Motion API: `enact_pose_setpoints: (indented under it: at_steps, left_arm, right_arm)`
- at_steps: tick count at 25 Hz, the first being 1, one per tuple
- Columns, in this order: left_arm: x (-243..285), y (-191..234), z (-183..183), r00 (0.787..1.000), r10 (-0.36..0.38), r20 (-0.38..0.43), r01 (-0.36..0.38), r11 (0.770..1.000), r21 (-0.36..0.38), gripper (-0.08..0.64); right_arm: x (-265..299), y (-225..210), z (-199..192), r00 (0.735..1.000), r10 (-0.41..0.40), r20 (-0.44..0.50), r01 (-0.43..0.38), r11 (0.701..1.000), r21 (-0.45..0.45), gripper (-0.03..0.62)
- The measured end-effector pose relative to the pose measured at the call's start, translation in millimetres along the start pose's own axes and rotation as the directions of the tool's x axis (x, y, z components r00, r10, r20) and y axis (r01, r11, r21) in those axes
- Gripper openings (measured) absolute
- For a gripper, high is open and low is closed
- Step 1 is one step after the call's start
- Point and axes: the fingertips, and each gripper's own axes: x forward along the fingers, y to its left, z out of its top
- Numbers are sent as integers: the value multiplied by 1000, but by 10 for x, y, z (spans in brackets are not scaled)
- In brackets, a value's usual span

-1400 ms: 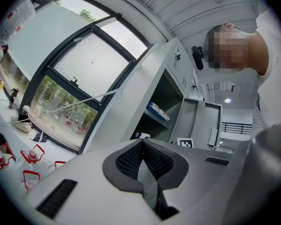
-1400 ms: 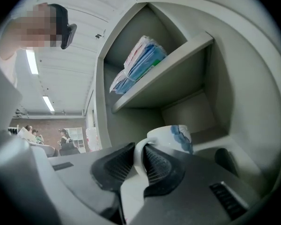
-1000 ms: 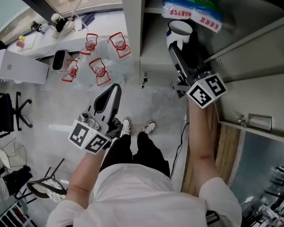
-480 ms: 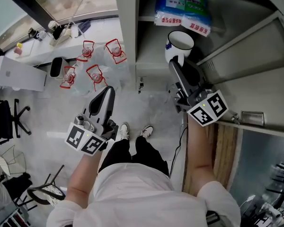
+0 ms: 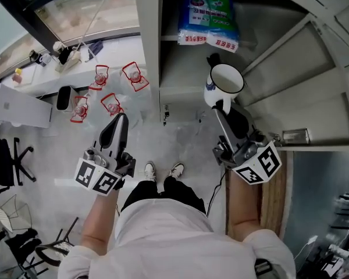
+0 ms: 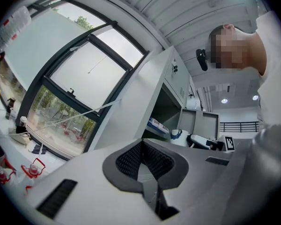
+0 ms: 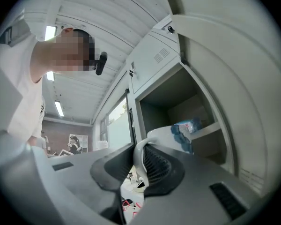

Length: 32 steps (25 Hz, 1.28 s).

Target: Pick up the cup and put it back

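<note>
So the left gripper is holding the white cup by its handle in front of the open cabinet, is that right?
Not quite: the right gripper holds the white cup, not the left. Its fingers are closed on the cup's handle in front of the open cabinet, as the head view and the right gripper view show. The left gripper holds nothing.

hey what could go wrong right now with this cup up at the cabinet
One: the right gripper pinches the cup only by its thin handle, so it may swing or slip from the jaws. Two: the cup hangs close to the shelf and the package on it; it could bump either going in.
</note>
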Motion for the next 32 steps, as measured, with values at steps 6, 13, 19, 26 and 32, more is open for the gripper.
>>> enact_pose_setpoints:
  at_steps: [6,13,19,26,32]
  left_arm:
    - [-68,11,82,1000,-13,-2,13,1000,7,21]
    - [-36,-34,113,999,-46,-1,46,999,8,21]
    - [27,-45,179,997,-74,4,73,997,20,21]
    - [101,-102,187,994,-105,8,105,994,14,21]
    - [92,-87,242,994,-107,17,107,994,23,21]
  right_arm:
    - [-293,249,158,999,-32,6,32,999,15,63]
    - [-560,520,325,997,-71,20,71,997,7,63]
    - [-847,730,542,987,-147,66,147,989,9,63]
    - [-1005,791,637,978,-194,75,197,980,-22,63]
    - [-989,808,675,977,-192,95,196,980,-26,63]
